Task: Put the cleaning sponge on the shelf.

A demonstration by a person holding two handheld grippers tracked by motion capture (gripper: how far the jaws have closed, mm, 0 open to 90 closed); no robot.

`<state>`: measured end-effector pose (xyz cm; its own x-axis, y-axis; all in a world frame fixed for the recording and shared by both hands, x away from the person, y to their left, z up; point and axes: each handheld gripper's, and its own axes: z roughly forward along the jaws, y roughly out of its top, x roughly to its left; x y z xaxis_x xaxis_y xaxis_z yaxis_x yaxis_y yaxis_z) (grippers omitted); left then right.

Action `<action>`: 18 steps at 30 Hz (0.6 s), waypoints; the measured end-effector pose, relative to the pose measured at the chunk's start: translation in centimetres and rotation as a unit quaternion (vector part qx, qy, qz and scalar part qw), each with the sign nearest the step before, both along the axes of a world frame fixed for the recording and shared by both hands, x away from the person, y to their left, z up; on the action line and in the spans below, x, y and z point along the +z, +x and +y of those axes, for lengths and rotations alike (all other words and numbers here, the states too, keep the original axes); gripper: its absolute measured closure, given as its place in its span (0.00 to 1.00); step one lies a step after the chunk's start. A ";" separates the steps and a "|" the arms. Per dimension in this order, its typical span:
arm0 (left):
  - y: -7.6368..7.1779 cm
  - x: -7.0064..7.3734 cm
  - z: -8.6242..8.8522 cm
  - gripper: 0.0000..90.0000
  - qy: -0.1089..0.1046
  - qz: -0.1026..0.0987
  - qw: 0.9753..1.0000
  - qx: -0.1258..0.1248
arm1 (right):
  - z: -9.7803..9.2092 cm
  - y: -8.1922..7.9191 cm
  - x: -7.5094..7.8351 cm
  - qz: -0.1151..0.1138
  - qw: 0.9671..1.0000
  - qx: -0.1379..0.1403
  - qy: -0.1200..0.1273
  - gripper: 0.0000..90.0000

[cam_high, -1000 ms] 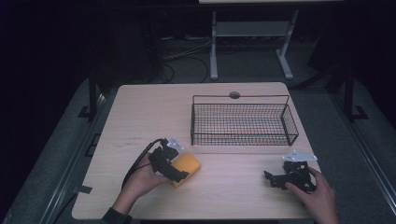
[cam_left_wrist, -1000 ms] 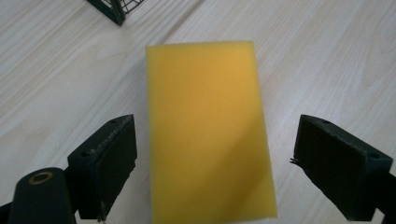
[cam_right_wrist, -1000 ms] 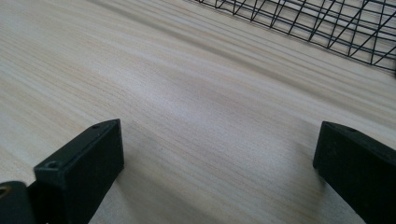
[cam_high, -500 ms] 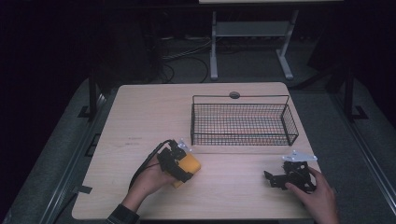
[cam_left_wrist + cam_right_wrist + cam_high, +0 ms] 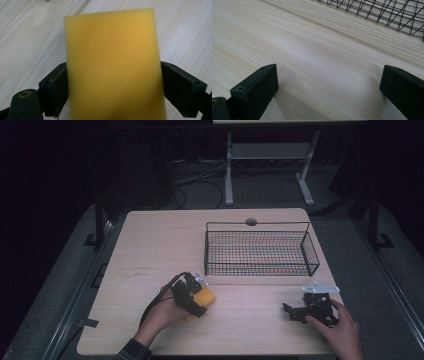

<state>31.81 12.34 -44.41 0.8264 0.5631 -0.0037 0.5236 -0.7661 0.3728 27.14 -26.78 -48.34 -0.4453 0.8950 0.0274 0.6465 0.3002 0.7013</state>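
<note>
Gripping sponge (image 5: 112, 67), left gripper (image 5: 192, 295) angles basketward.

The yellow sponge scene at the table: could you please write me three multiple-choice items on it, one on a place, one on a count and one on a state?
1. Where is the yellow sponge?
A. inside the wire basket
B. between the jaws of the left hand-held gripper, near the table's front edge
C. on the floor

2. How many wire baskets stand on the table?
A. one
B. two
C. three

3. How does the right hand-held gripper stand?
A. shut on the sponge
B. shut on the basket rim
C. open, with nothing between its jaws

Answers:
1 B, since the left gripper view shows both jaws pressed against the sponge's sides.
2 A, since the high view shows a single black basket at the table's far right.
3 C, since the right gripper view shows bare wood between two jaws set wide apart.
</note>
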 end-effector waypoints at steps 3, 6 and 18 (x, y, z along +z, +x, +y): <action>0.0 0.0 0.1 0.21 0.000 -0.002 1.000 0.002 | 0.0 0.0 0.0 0.000 1.000 0.000 0.000 0.01; 0.0 0.1 0.2 0.23 -0.001 -0.001 1.000 0.000 | 0.0 0.0 0.0 0.000 1.000 0.000 0.000 0.01; 0.1 0.3 0.5 0.25 -0.012 0.005 1.000 -0.002 | 0.0 0.0 0.0 0.000 1.000 0.000 0.000 0.01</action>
<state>31.86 12.83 -44.12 0.8280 0.5602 -0.0249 0.5250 -0.7588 0.3854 27.13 -26.78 -48.35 -0.4453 0.8950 0.0274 0.6465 0.3002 0.7013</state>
